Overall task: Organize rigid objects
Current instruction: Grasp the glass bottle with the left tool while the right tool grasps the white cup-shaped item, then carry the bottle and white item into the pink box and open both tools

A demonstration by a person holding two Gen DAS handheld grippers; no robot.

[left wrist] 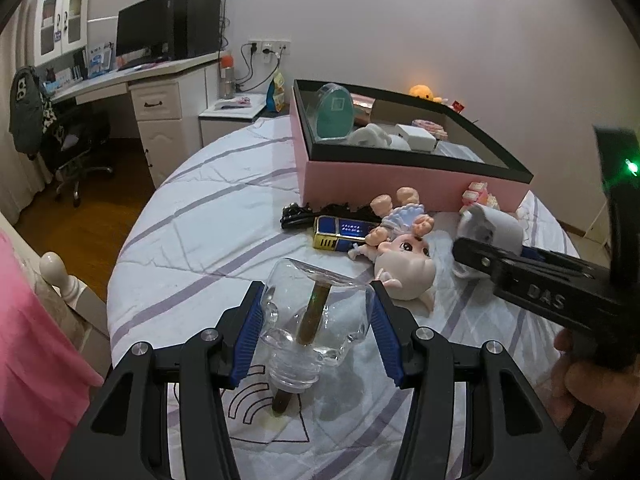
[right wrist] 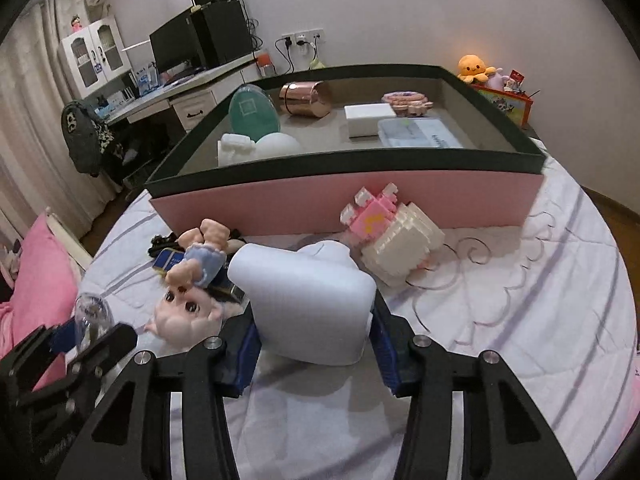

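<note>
- Your left tongs point(left wrist: 316, 334) grip a clear glass bottle point(left wrist: 316, 320) w/ brown stem.
- Right-wrist view only: right tongs point(right wrist: 314, 344) clamp white block point(right wrist: 308, 304); copper can point(right wrist: 306, 99) in pink box point(right wrist: 344, 204).

Box point(right wrist: 344, 204) sits at the back of the bed point(right wrist: 520, 320); in front of it, doll point(right wrist: 188, 292) left, block toy point(right wrist: 400, 240) right, 1 white object point(right wrist: 312, 304) between them.

Each view looks forward and steeply down along its own jaws, close over the bed point(left wrist: 192, 216). The left faces the box point(left wrist: 400, 180) from farther off, the right from nearer. Both share the box, the doll point(left wrist: 404, 248) and the desk point(right wrist: 188, 92) at upper left
</note>
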